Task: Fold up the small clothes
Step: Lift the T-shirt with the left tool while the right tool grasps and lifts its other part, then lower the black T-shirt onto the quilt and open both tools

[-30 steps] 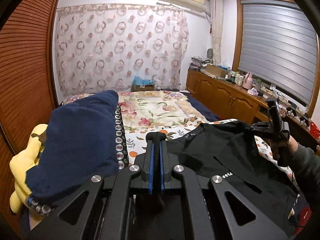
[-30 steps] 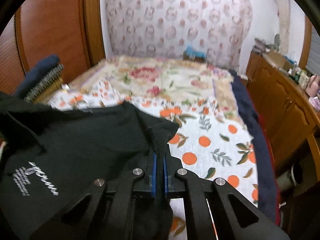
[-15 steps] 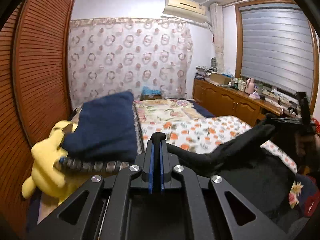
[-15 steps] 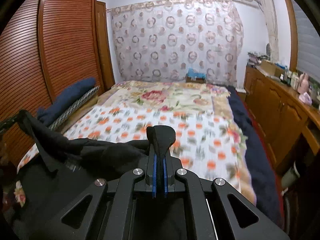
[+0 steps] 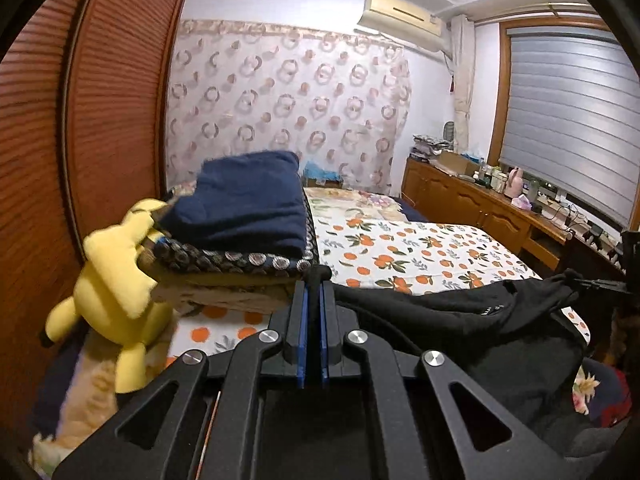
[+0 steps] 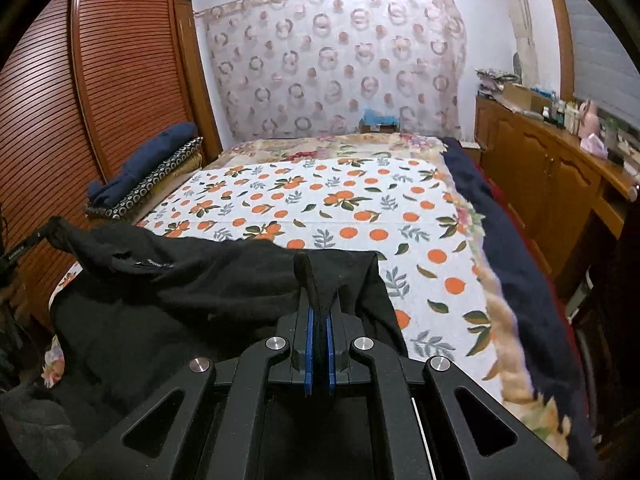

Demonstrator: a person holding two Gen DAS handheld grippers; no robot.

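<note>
While each tool [image 5: 313, 280] [image 6: 319, 280] pinches the black garment [image 6: 208, 280], its small white print [image 6: 158, 264] is unreadable.

The black garment [image 6: 208, 280] is showing as soft matt cloth, creasing where each claw is pinching it; the left claw [image 5: 313, 280] and the right claw [image 6: 319, 292] are looking like matt black plastic with glossy blue pads and shiny metal screw heads; the bed [image 6: 320, 196] is wearing a smooth printed cotton-like sheet with oranges; the navy blanket [image 5: 244, 204] is looking thick and fuzzy; the yellow plush toy [image 5: 116, 280] is appearing velvety; the wardrobe doors [image 6: 120, 64] are gleaming as slatted varnished wood; the curtain [image 5: 288, 96] is hanging as thin patterned fabric.
</note>
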